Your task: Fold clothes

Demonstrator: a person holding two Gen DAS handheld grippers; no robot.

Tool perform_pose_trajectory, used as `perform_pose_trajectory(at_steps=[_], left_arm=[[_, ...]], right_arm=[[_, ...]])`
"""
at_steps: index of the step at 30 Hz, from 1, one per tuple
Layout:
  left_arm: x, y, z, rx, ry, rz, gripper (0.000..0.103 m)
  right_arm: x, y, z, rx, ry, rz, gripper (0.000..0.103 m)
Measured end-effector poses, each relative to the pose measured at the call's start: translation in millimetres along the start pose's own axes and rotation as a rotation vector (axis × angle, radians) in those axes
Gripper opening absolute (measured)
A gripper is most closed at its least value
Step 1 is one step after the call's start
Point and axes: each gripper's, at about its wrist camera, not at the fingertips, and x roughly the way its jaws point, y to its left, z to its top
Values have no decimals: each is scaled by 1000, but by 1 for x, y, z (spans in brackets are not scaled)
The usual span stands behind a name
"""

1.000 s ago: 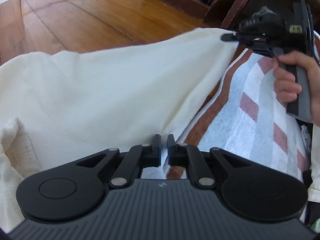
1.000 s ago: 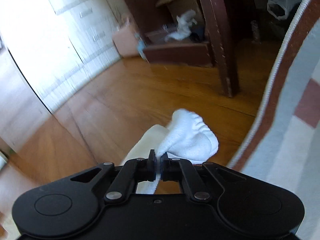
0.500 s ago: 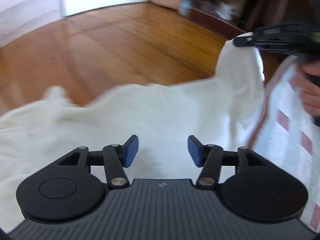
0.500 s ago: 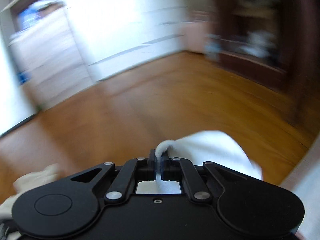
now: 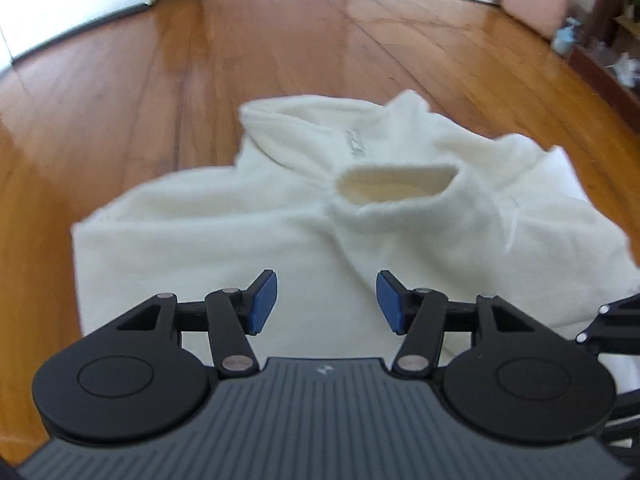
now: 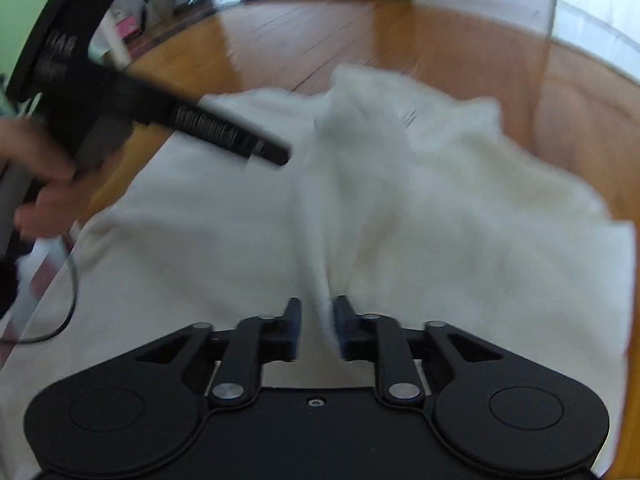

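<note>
One cream-white fleece hooded sweatshirt (image 5: pixel 304 216) lies spread on the glossy wooden floor (image 5: pixel 280 44), its hood (image 5: pixel 340 128) at the far end and an open cuff or neck opening (image 5: pixel 396 184) bunched in the middle. A second ago it hung stretched between both tools; now it has dropped to the boards. The left gripper (image 5: pixel 326 302), then pressed together on the cloth, has let go and hovers with jaws wide apart. The right gripper (image 6: pixel 316 330) still pinches a raised ridge of fleece between nearly closed jaws. My read: the garment is being laid flat, ready for folding.
</note>
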Motion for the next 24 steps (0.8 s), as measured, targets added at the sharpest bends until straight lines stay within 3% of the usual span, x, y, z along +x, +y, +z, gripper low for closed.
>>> perform_pose_trajectory(at_steps=[2, 6, 10, 14, 17, 22, 24], left_arm=[[-2, 5, -9, -13, -25, -26, 63], [-6, 14, -14, -112, -94, -41, 76], [-16, 40, -23, -336, -138, -58, 80], [-30, 61, -33, -481, -185, -97, 80], [-29, 54, -28, -446, -191, -138, 82], [-1, 27, 0, -307, -127, -83, 93], [15, 17, 6, -278, -80, -156, 95]], right_arm=[[-14, 4, -10, -27, 3, -21, 44], [-41, 12, -29, -80, 10, -64, 53], [-55, -5, -46, -140, 69, -281, 54], [-53, -36, -63, -91, 114, -391, 54], [-43, -51, -69, -24, 148, -417, 54], [-26, -68, -67, 79, 177, -444, 54], [-21, -71, -62, 113, 176, -451, 55]])
